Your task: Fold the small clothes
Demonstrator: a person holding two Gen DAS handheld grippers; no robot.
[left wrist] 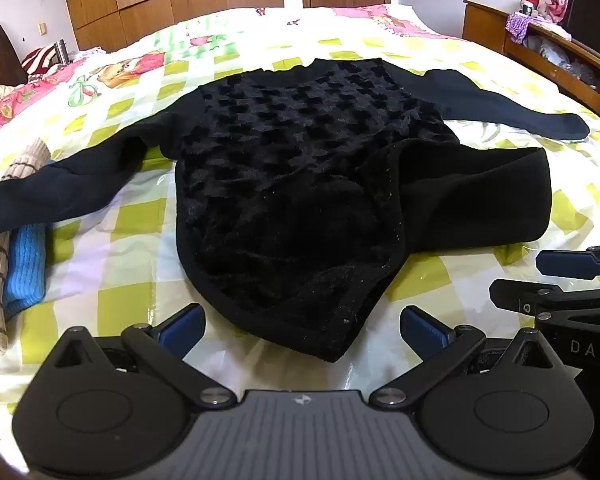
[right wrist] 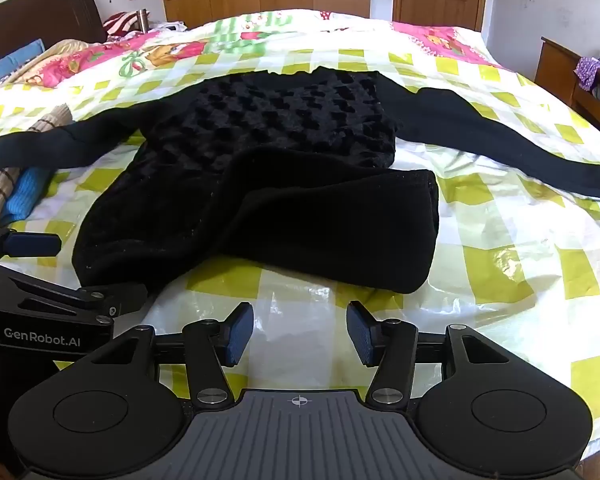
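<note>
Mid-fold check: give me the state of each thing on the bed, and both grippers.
Black sweater: spread out, sleeves out, hem corner flipped up.
Folded clothes: stacked beside it, under a sleeve.
Left gripper: open, empty, at the hem.
Right gripper: open, empty, over the bedsheet.

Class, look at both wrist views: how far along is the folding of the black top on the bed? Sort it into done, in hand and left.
Done: the black top lies spread on the checked bedsheet, one bottom corner already turned over; folded clothes sit beside it.
In hand: nothing; left claw and right claw are open, short of the hem.
Left: both sleeves lie outstretched, unfolded.
</note>
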